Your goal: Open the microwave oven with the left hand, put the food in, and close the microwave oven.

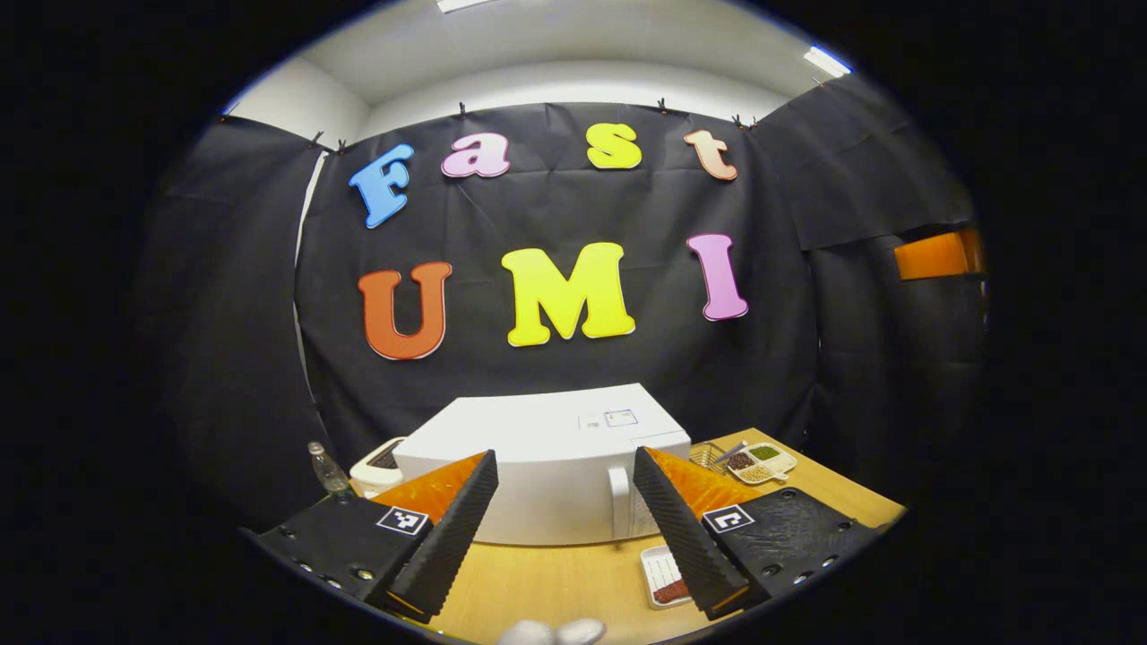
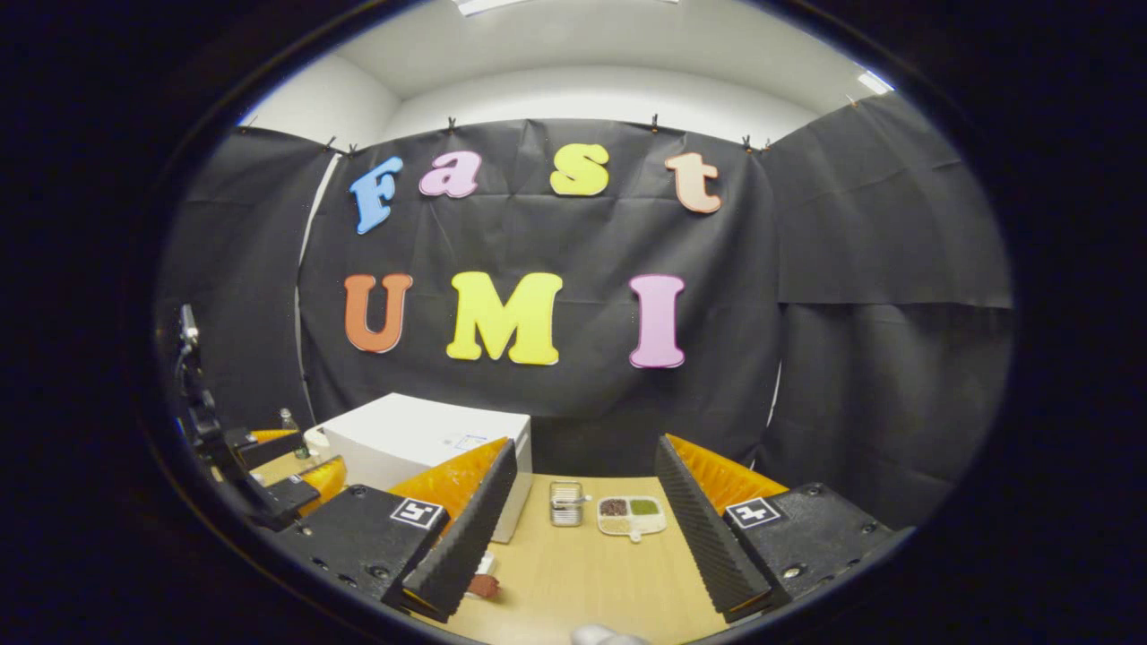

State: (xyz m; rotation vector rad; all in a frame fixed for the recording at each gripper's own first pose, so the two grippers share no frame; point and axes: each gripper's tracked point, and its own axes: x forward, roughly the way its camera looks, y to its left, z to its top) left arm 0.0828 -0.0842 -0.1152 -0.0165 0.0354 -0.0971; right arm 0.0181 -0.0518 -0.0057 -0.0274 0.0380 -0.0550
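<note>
white microwave oven (image 1: 547,466) sits shut on the wooden worktop (image 1: 556,582), left tongs (image 1: 560,528) wide before its handle (image 1: 618,506), right tongs (image 2: 578,537) wide near the food tray (image 1: 668,578).

Bare tabletop (image 2: 582,573) before microwave (image 1: 547,466).

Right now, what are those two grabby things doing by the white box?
A person holds a gripper in each hand above a wooden table. The left gripper faces the white microwave oven, whose door is shut. It is open and holds nothing. The right gripper is open and holds nothing too. A small tray of food lies on the table in front of the microwave. Nothing has been grabbed.
</note>
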